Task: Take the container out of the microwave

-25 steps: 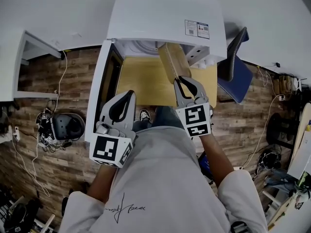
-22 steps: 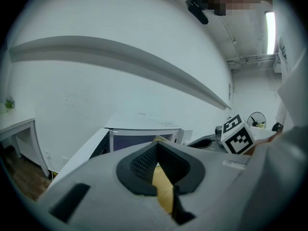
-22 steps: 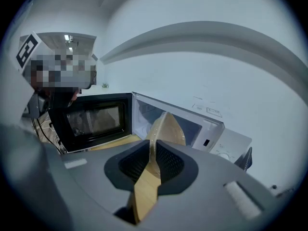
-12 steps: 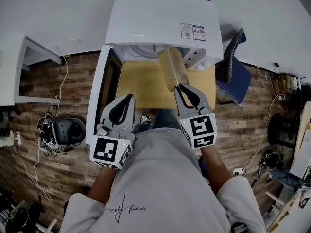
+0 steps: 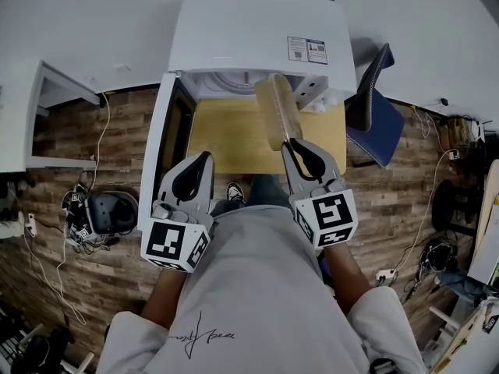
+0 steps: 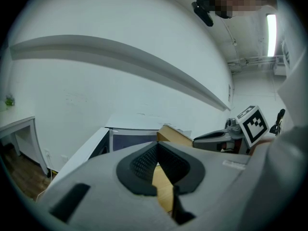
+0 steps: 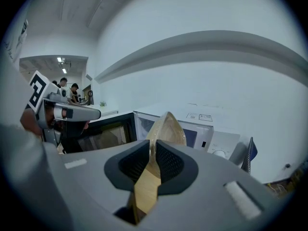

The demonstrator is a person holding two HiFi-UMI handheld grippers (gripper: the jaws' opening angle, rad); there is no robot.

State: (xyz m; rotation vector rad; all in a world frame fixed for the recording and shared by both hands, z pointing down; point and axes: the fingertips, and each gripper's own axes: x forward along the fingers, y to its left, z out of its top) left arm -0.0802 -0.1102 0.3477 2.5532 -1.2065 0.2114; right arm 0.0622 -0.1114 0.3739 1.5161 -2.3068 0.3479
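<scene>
Container (image 5: 278, 115) clamped on edge in my right gripper (image 5: 295, 143), jaws narrow on near rim. Long axis runs straight away from me, far end just at microwave (image 5: 257, 29) mouth, over table (image 5: 230, 135). Left gripper (image 5: 204, 159) closed, empty, off to left. Guessing pull goes straight back toward me.

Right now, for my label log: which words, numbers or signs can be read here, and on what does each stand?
Stickers on the microwave top: print too small to read.
Script on the person's shirt: handwritten scrawl, not legible.
Cubes on the left gripper and right gripper: square black-and-white patterns, no words.
Nothing else carries text.
</scene>
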